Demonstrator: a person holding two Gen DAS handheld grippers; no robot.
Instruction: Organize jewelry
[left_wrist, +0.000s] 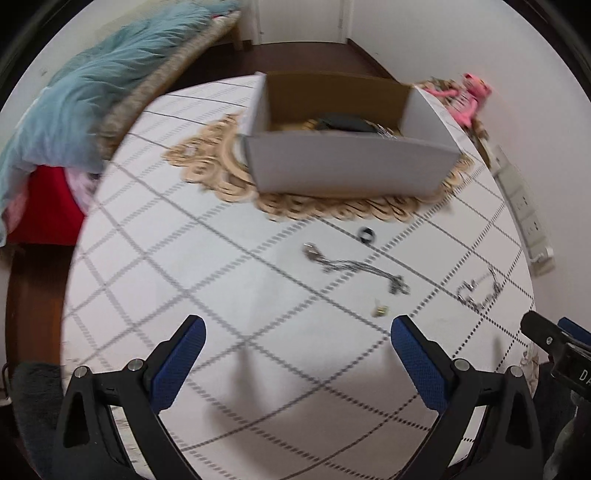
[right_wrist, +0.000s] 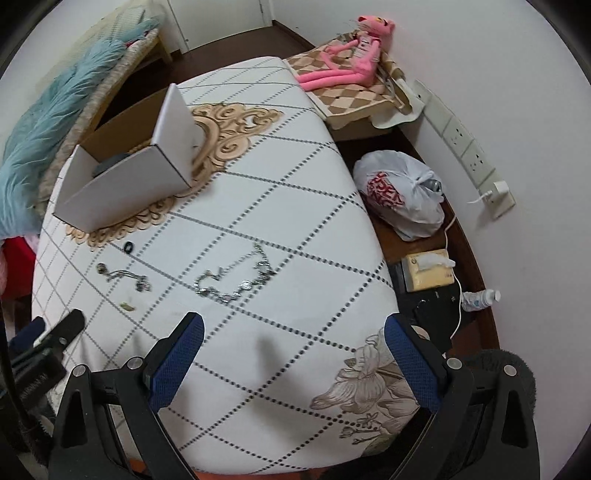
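An open white cardboard box (left_wrist: 351, 166) (right_wrist: 122, 188) stands on the white checked tablecloth and holds several pieces. Loose on the cloth lie a dark ring (left_wrist: 366, 234) (right_wrist: 128, 247), a silver chain (left_wrist: 354, 267) (right_wrist: 125, 276), a small gold piece (left_wrist: 380, 309) (right_wrist: 127, 305) and a sparkly silver necklace (left_wrist: 480, 290) (right_wrist: 236, 278). My left gripper (left_wrist: 295, 332) is open and empty, above the cloth short of the chain. My right gripper (right_wrist: 293, 328) is open and empty, just short of the sparkly necklace.
A beige scroll pattern (left_wrist: 207, 162) lies under the box. A pink plush toy (right_wrist: 347, 55) sits on a checked cushion beyond the table. A white plastic bag (right_wrist: 402, 195), a tissue box (right_wrist: 428, 275) and a wall socket strip (right_wrist: 465, 147) are at the right. A teal blanket (left_wrist: 74, 96) lies left.
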